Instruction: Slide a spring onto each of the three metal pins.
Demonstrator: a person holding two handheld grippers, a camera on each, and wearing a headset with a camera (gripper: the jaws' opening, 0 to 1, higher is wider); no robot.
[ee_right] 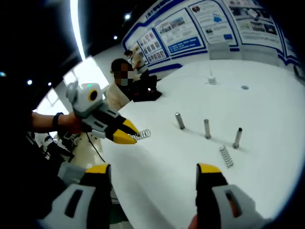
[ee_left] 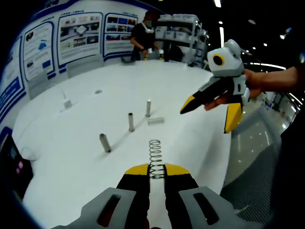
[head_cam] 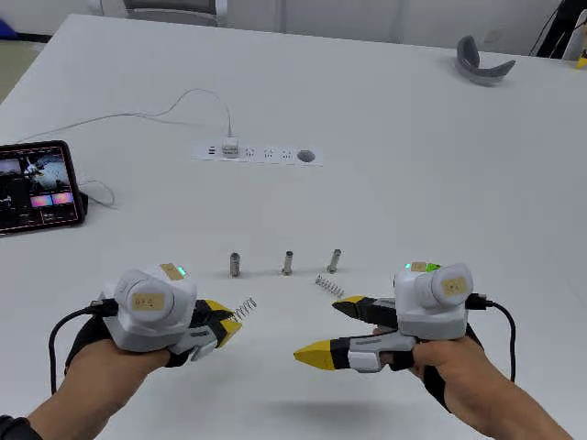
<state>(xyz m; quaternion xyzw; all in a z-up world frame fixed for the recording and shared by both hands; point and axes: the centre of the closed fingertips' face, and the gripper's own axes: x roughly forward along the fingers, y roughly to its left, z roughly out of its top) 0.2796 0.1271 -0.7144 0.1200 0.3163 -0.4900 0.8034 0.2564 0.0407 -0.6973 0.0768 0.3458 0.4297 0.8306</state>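
Three bare metal pins stand upright in a row on the white table: the left pin (head_cam: 235, 265), the middle pin (head_cam: 288, 263) and the right pin (head_cam: 334, 260). My left gripper (head_cam: 229, 320) (ee_left: 154, 171) is shut on one end of a spring (head_cam: 245, 308) (ee_left: 155, 153), which sticks out forward, lifted a little above the table in front of the pins. A second spring (head_cam: 329, 286) (ee_right: 226, 156) lies flat on the table by the right pin. My right gripper (head_cam: 330, 330) (ee_right: 152, 174) hovers open, jaws wide apart, with nothing between them.
A white power strip (head_cam: 259, 153) with a plugged charger and cable lies beyond the pins. A tablet (head_cam: 37, 186) sits at the left edge. A grey curved object (head_cam: 481, 64) rests at the far right. A person stands at a far table (ee_left: 143, 36).
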